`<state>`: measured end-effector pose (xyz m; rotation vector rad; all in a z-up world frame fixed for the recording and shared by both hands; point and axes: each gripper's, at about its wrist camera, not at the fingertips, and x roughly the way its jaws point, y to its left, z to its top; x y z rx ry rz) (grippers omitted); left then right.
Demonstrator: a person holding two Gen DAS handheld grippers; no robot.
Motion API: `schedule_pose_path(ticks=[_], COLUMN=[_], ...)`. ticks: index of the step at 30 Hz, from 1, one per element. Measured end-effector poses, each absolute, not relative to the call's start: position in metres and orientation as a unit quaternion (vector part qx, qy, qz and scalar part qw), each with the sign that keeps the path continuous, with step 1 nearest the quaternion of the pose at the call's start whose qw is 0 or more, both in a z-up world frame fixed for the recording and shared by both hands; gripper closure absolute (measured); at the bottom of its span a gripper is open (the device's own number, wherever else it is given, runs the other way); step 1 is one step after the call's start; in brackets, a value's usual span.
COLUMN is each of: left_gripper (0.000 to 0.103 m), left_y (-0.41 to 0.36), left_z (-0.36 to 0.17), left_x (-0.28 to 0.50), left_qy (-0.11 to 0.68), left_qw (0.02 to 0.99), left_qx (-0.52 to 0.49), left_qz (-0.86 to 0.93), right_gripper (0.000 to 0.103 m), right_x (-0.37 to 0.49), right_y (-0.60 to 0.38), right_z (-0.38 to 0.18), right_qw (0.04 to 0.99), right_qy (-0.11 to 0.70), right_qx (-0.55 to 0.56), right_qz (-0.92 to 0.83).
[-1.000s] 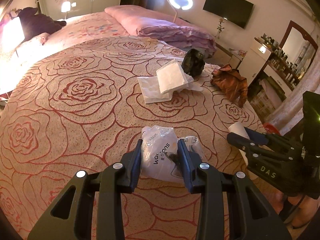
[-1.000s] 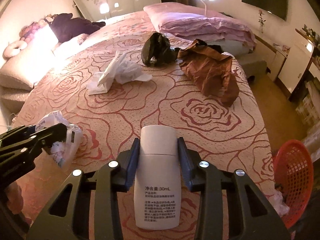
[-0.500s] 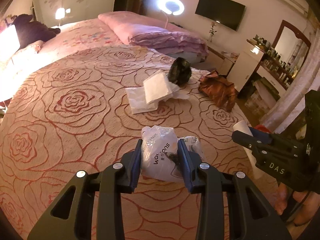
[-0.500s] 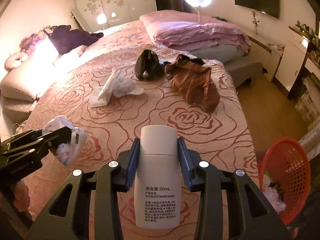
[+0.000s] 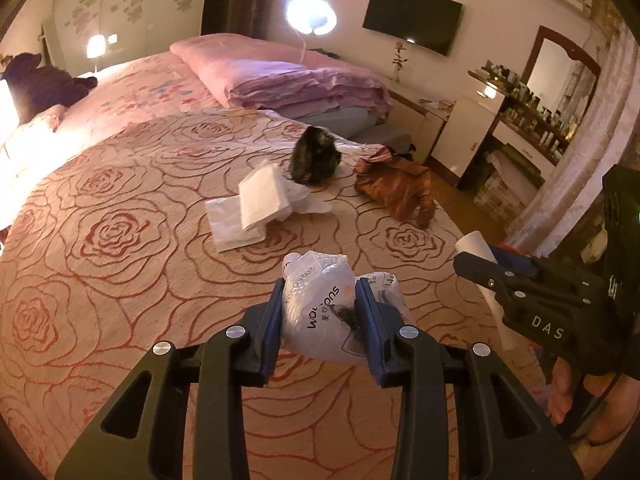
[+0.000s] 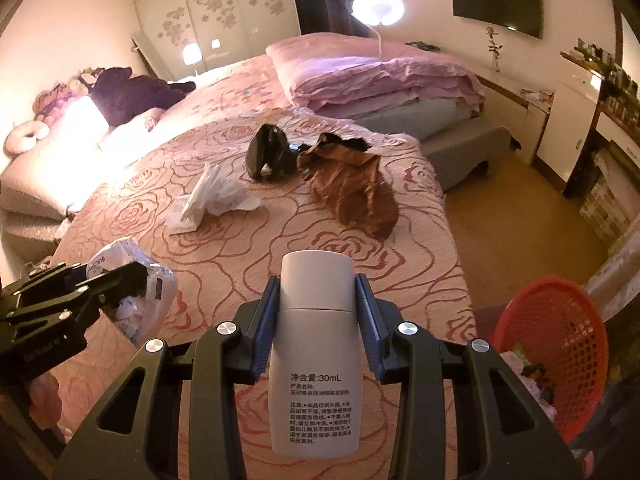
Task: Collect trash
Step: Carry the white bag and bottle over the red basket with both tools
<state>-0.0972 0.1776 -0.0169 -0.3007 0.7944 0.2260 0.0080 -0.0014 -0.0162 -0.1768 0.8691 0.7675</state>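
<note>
The red plastic mesh basket (image 6: 554, 354) sits on the floor off the bed's corner, just right of the right tool (image 6: 316, 308) and farther from the left tool (image 5: 318, 312). The right tool is clamped on a white plastic lotion bottle (image 6: 316, 344), its long axis along the fingers, cap pointing away toward the bed. The left tool pinches a crumpled white plastic bag (image 5: 320, 308) above the rose-patterned bedspread (image 5: 120, 240).
</note>
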Motion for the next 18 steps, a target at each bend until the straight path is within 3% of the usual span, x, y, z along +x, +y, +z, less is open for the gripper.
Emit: schedule_pose_path(ticks=[18], left_gripper=[0.070], left_y=[0.105], left_z=[-0.006], left_x=[-0.041], left_qy=[0.388], left_qw=[0.918], left_qx=[-0.078], left_qz=[0.032], right_gripper=[0.066], right_x=[0.035], right_y=[-0.068], right_z=[-0.002], right_qw=[0.868], right_qy=[0.391], right_qx=[-0.045], right_qz=[0.304])
